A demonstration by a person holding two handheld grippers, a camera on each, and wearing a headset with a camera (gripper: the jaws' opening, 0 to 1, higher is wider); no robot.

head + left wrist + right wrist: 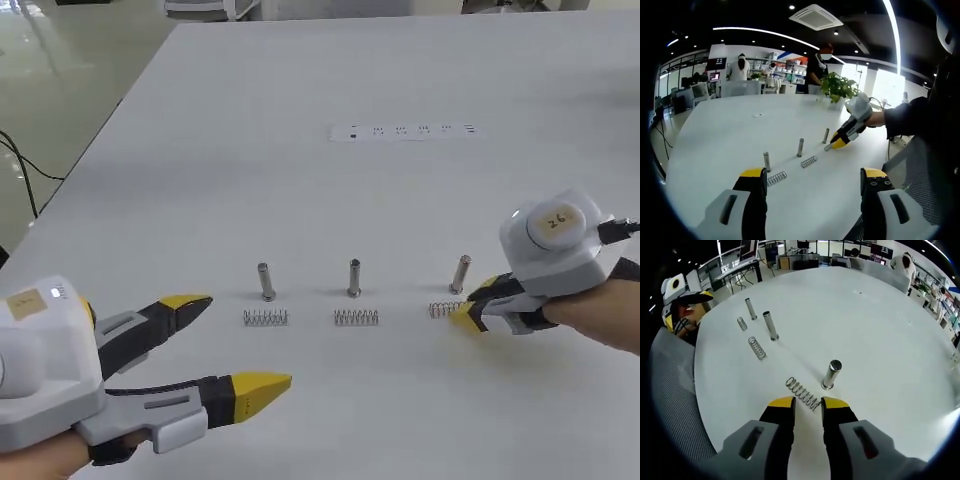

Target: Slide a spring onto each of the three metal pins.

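The right spring [802, 393] lies flat on the white table [300, 180], just beside the foot of the right pin [830, 374] and on my side of it. The pin stands upright and is bare. The long axis of this spring runs along the row of pins, so in the head view it goes from left to right, and in the right gripper view it goes slantwise away from my tips toward the upper left. My right claw [809, 402] is low over the table at the spring's near end, and this end sits in the gap between the two yellow tips. The jaws are spread only a little, wider than the coil, and I see no pinch on it. Whether one tip touches the wire I cannot tell. This claw is by far the nearer one, so I judge the grasp belongs to it: close on the end coils, then turn the spring from lying to standing, because the pin points up. My left claw [240, 342] holds nothing, with its jaws wide apart. It is well apart from the right spring and near the left spring [265, 317], which lies before the left pin [265, 281]. The middle spring [356, 317] lies the same way before the middle pin [354, 277]. No pin carries a spring.
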